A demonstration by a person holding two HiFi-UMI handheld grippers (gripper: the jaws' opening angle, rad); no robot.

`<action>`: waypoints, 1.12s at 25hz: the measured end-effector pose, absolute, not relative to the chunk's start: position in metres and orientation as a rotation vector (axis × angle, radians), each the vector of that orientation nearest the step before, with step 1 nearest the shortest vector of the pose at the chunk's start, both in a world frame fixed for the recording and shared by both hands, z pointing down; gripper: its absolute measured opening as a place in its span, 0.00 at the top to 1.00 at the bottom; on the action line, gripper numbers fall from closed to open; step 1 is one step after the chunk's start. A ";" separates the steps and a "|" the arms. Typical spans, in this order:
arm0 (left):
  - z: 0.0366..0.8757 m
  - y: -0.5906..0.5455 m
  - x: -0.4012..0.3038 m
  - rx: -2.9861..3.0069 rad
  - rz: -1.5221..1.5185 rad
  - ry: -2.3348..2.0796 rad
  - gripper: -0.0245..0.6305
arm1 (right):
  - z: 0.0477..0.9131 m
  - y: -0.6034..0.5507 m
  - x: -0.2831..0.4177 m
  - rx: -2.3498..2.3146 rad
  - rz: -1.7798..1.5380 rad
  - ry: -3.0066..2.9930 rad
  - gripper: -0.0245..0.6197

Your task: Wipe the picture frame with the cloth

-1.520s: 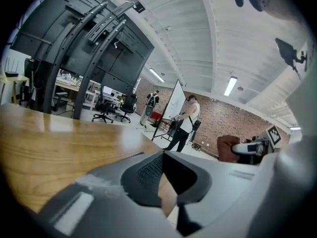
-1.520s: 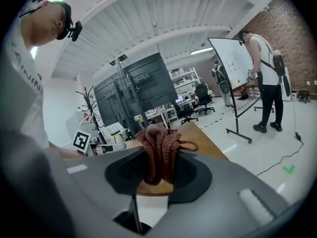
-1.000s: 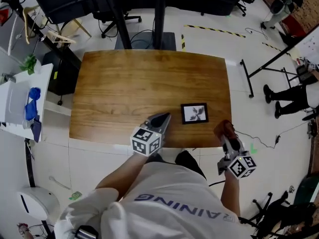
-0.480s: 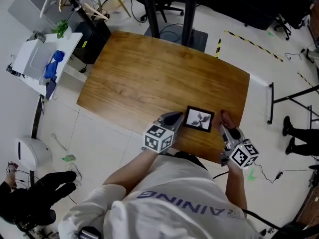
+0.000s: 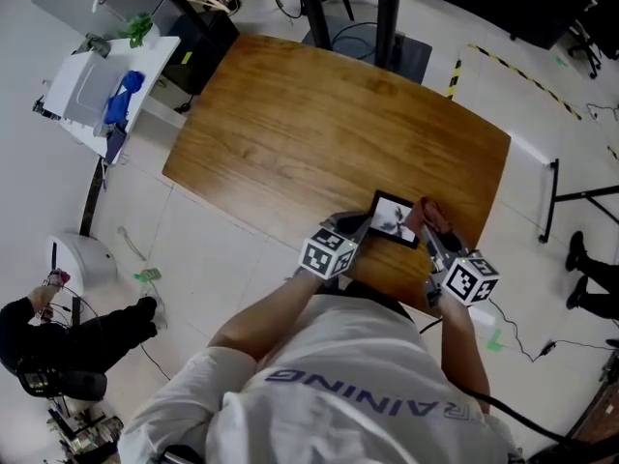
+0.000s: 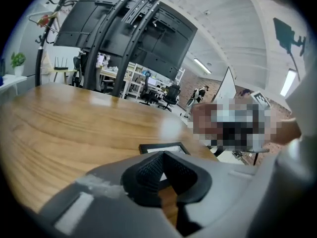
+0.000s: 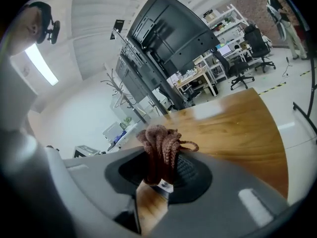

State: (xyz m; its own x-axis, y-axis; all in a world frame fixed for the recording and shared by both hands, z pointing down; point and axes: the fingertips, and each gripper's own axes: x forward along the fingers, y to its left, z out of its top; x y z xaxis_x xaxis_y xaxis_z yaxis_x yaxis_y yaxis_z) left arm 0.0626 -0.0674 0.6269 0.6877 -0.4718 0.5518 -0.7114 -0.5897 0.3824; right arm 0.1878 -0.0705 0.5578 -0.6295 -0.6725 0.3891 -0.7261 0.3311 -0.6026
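A small black picture frame (image 5: 393, 217) with a flower print lies flat near the front right edge of the wooden table (image 5: 319, 124). My left gripper (image 5: 360, 225) rests at the frame's left edge, shut with nothing between its jaws. In the left gripper view the frame (image 6: 163, 147) lies just beyond the closed tips of the left gripper (image 6: 162, 157). My right gripper (image 5: 430, 222) is at the frame's right edge, shut on a bunched brown knitted cloth (image 5: 428, 213). The cloth (image 7: 161, 150) sticks up from the right gripper (image 7: 161, 175) in the right gripper view.
A white cart (image 5: 92, 85) with a blue item stands off the table's left corner. A person (image 5: 58, 346) crouches on the floor at lower left beside a white round unit (image 5: 82, 259). Black stand posts (image 5: 387, 17) rise behind the table.
Both grippers have closed in on the frame. The right gripper brought the cloth from off the table's edge to the frame's right side; the left moved up to its left edge.
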 end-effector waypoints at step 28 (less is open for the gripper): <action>0.684 -0.049 0.081 2.274 0.695 -0.763 0.95 | 0.672 -0.100 0.120 1.185 1.469 -2.071 0.78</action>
